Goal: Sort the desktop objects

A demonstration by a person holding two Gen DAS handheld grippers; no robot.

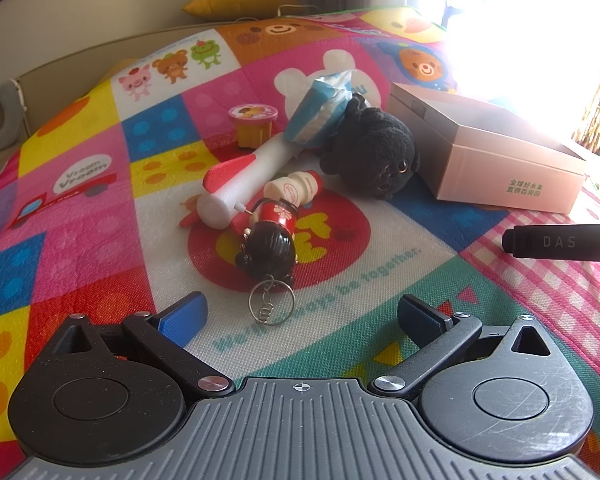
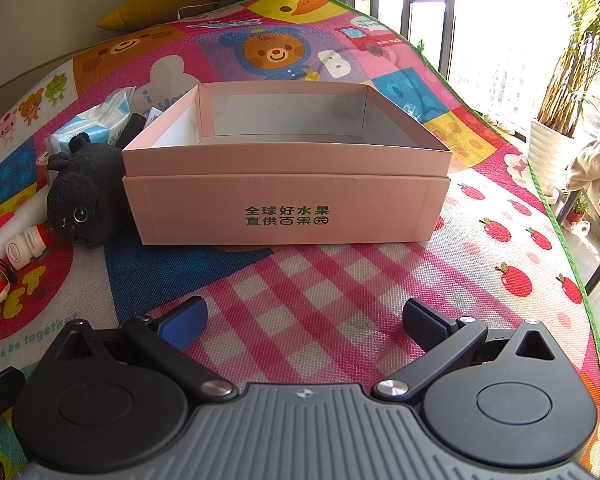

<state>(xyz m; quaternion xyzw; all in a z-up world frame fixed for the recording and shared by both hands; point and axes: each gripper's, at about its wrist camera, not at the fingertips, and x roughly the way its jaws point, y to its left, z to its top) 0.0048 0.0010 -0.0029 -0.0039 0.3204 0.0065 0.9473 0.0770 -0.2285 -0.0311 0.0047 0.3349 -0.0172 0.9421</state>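
The doll keychain (image 1: 269,236) lies on the mat (image 1: 100,200) just ahead of the left gripper (image 1: 300,314), fingers apart; better to close on its body, not the ring. Right gripper (image 2: 304,316), fingers apart, faces the empty pink box (image 2: 286,208)

both tools look the same: left tool (image 1: 302,312) and right tool (image 2: 304,316) each have a grey ribbed plate with a little crosshair mark, two round black housings, black link arms with silver screws, and blue pads on the fingers (image 1: 186,316). the right-hand housings are pretty scratched up. a black bar (image 1: 560,241) reads "das".
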